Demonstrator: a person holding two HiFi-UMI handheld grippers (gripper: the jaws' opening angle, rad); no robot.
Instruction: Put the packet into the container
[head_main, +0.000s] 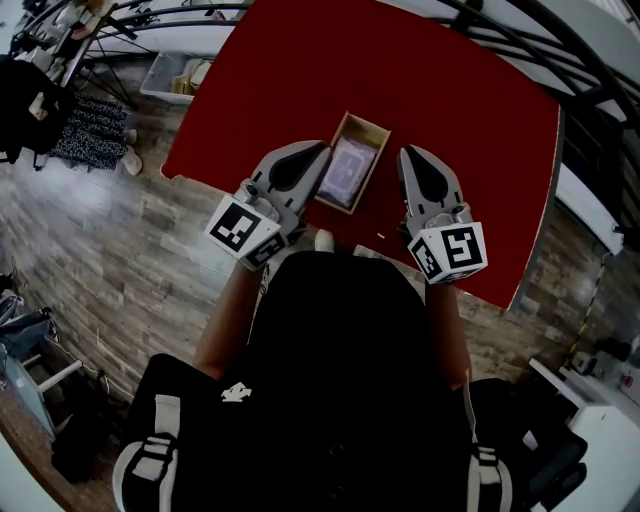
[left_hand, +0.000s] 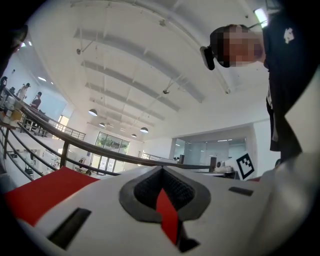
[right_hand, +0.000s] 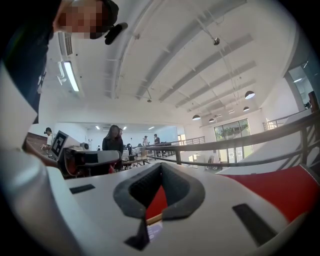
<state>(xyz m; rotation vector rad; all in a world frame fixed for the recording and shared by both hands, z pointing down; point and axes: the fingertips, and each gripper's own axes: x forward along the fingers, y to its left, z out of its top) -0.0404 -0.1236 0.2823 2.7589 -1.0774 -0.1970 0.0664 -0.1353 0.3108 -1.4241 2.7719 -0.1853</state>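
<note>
Packet (head_main: 348, 170) lies lengthwise inside the container (head_main: 366, 122), between the left claw (head_main: 322, 149) just beside its rim and the right claw (head_main: 407, 153) slightly farther off, both pressed together and empty.

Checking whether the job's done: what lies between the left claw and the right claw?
Head view: the container, with the packet lying inside it, sits on the red table between the left claw and right claw.

Wood-plank floor (head_main: 130, 260), red table (head_main: 450, 120)
</note>
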